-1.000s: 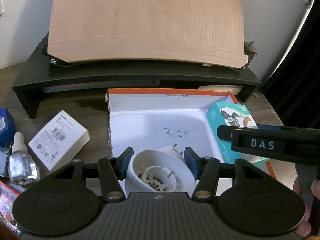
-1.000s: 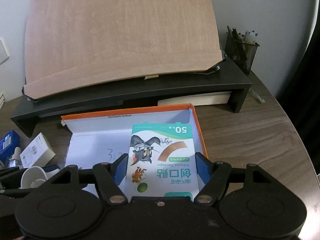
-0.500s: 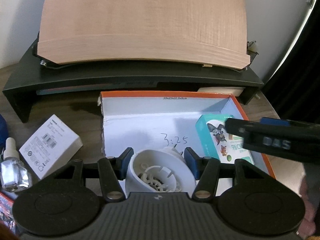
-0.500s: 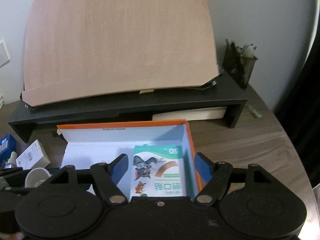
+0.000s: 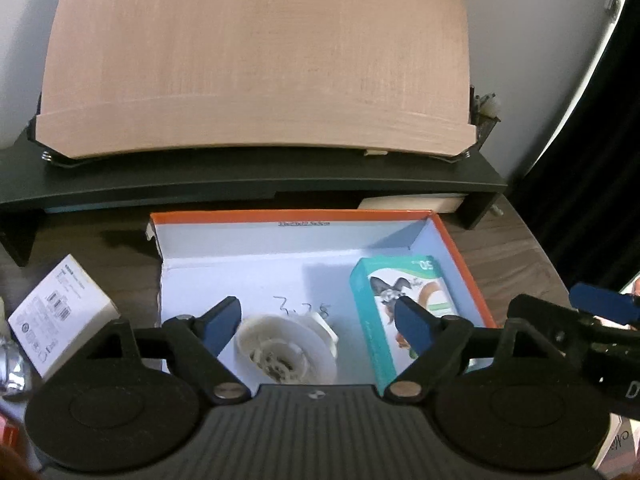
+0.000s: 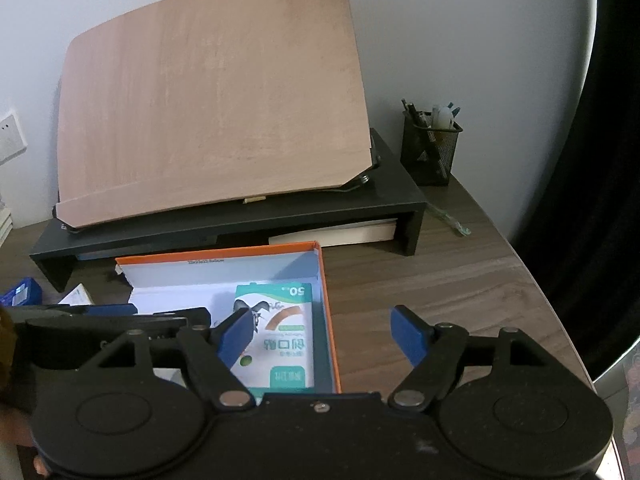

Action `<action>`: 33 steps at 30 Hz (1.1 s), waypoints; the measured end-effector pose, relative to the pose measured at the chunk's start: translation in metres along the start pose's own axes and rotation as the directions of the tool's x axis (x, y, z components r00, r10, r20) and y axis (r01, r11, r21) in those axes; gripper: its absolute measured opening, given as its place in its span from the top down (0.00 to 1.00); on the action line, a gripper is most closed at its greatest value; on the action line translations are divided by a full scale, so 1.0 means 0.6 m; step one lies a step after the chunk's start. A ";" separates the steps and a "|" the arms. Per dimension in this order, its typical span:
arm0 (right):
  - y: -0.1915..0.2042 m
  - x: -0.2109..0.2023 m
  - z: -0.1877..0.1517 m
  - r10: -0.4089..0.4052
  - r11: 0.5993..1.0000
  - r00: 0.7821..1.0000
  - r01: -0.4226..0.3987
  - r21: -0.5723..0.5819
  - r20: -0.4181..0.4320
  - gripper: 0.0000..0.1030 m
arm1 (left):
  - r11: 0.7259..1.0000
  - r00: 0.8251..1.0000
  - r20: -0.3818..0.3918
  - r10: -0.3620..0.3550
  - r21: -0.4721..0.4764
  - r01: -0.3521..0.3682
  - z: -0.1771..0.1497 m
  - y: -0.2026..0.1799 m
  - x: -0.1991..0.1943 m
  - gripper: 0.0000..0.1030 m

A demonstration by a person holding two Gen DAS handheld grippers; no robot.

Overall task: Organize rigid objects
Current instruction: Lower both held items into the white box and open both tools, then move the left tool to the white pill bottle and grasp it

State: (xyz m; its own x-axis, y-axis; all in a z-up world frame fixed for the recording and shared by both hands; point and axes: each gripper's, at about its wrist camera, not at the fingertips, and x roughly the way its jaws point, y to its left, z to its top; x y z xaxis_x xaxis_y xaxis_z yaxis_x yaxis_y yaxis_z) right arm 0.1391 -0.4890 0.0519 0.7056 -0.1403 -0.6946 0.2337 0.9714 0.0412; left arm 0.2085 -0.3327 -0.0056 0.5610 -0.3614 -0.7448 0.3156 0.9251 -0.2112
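Jaws of both hand-held grippers (image 5: 318, 324) (image 6: 326, 332) have spread, releasing white part (image 5: 286, 350) and bandage box (image 6: 276, 336).

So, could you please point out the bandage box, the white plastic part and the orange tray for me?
bandage box (image 6: 276, 332), right wrist view, on its printed top face.
white plastic part (image 5: 286, 346), left wrist view, on its round rim.
orange tray (image 5: 296, 217), left wrist view, on its far wall.
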 end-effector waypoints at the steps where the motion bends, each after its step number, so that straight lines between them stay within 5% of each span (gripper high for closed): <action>1: -0.002 -0.002 -0.002 0.009 1.000 1.000 -0.009 -0.002 0.001 0.13 | 1.000 1.000 0.003 0.008 -0.006 -0.008 -0.002 -0.003 -0.005 0.15; 12: 0.002 -0.015 -0.020 0.113 0.992 0.994 -0.113 -0.049 -0.006 0.12 | 0.986 0.990 0.028 0.142 -0.090 -0.138 -0.029 -0.001 -0.069 0.04; 33: 0.131 -0.058 -0.061 0.225 0.965 0.972 -0.231 -0.121 -0.065 0.11 | 0.959 0.974 0.056 0.222 -0.195 -0.207 -0.106 0.101 -0.189 0.04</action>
State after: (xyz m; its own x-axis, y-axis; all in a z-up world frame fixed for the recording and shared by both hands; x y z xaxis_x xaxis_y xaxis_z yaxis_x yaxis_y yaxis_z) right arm 0.1087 -0.4010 0.0530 0.6948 0.0945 -0.7130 -0.0189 0.9934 0.1132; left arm 0.1152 -0.2282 0.0257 0.6586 -0.1533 -0.7367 0.0370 0.9844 -0.1718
